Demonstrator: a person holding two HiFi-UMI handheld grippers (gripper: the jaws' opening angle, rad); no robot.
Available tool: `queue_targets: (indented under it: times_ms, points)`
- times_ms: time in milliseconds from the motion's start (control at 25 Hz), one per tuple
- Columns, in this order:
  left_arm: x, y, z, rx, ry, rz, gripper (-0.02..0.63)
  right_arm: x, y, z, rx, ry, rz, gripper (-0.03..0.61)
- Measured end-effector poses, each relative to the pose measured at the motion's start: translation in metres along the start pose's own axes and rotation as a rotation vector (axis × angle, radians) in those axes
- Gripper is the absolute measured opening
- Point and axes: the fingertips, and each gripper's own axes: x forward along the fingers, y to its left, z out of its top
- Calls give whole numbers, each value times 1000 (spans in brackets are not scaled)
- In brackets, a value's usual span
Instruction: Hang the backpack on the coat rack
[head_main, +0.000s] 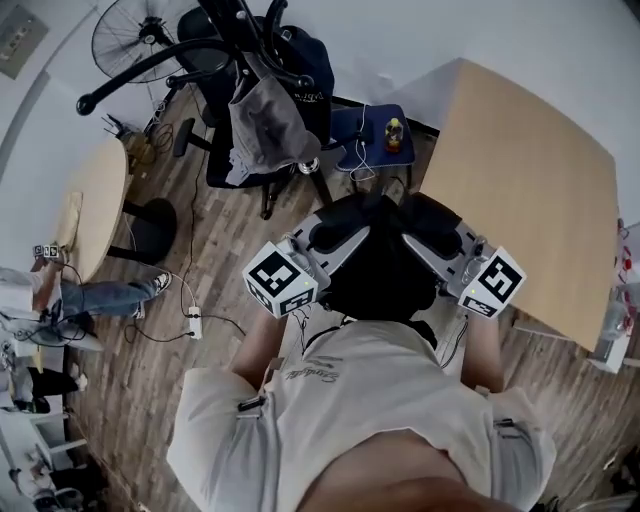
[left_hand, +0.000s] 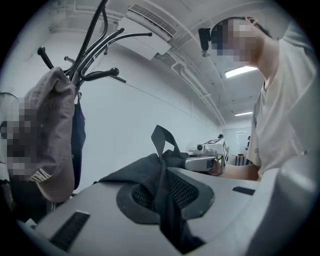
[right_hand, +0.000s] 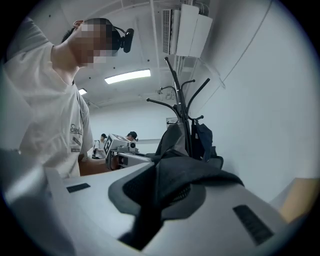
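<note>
I hold a black backpack (head_main: 382, 262) up in front of my chest, one gripper on each side. My left gripper (head_main: 325, 240) is shut on the pack's strap and fabric (left_hand: 161, 176), and a webbing loop (left_hand: 161, 137) sticks up above its jaws. On the other side my right gripper (head_main: 432, 240) is shut on the pack's fabric (right_hand: 192, 175). The black coat rack (head_main: 235, 50) stands ahead and to the left. A grey garment (head_main: 262, 130) and a navy bag (head_main: 312, 62) hang on it. Several of the coat rack's (left_hand: 92, 47) upper hooks (right_hand: 177, 102) are bare.
A wooden table (head_main: 530, 190) lies to the right and a small round table (head_main: 98, 205) to the left. A fan (head_main: 140, 35), a black chair (head_main: 215, 140) and a blue stool (head_main: 372, 135) stand around the rack. Cables and a power strip (head_main: 194, 322) lie on the floor. People sit at the left.
</note>
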Motion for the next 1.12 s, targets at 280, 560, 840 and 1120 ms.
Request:
queue_targets:
  times_ms: [280, 560, 840, 1120]
  points:
    - [-10, 13, 10, -21, -2, 189, 51, 21, -10, 7, 35, 27, 195, 41]
    - [-38, 8, 22, -51, 0, 268, 50, 37, 4, 18, 66, 16, 312, 38]
    - [-61, 2, 54, 37, 10, 299, 51, 49, 12, 48, 62, -45, 319, 37]
    - [-68, 22, 94, 93, -81, 307, 51, 70, -2, 90, -96, -86, 287, 37]
